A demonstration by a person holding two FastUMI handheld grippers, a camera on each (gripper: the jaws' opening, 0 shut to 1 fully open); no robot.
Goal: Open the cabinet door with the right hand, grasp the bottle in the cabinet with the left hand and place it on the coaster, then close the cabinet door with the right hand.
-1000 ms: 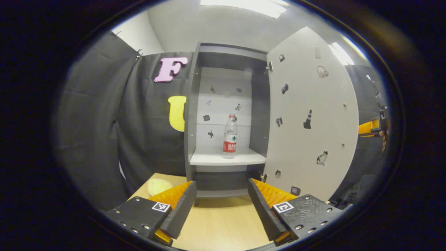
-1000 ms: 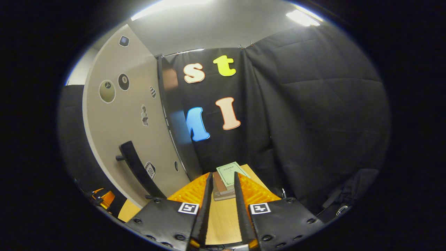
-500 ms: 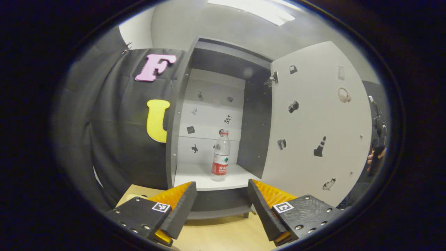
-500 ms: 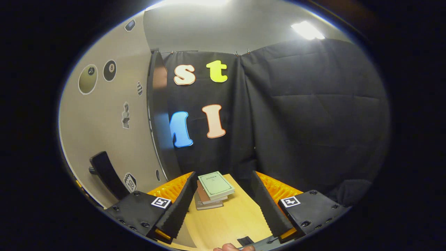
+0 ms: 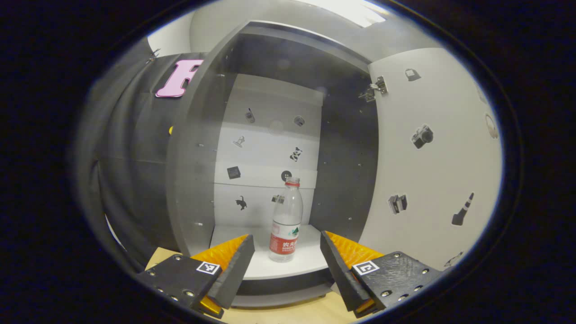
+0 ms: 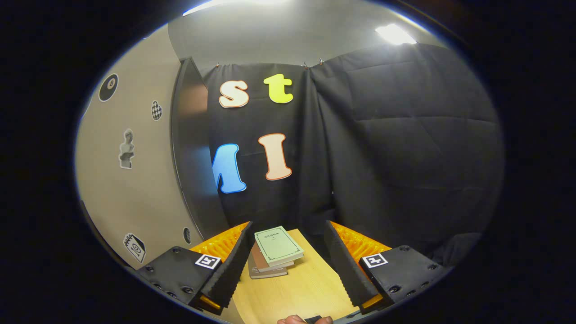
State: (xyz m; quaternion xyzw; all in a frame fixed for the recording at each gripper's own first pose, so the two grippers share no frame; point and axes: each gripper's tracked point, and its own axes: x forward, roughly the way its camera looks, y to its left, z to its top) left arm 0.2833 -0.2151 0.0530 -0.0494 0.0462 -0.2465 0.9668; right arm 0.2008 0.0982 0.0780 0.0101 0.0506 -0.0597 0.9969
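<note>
Cabinet door (image 5: 432,157) swung open, bottle (image 5: 285,220) stood upright on the shelf (image 5: 288,263) — left claw (image 5: 287,265) held spread before it, right claw (image 6: 288,261) spread too, above books (image 6: 275,252) on the table (image 6: 292,292).

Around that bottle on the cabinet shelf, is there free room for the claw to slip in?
Yes. The bottle stands alone on the white shelf: bare shelf lies left of it, toward the grey side wall, and right of it, toward the dark wall by the open door. The open left claw faces it.
</note>
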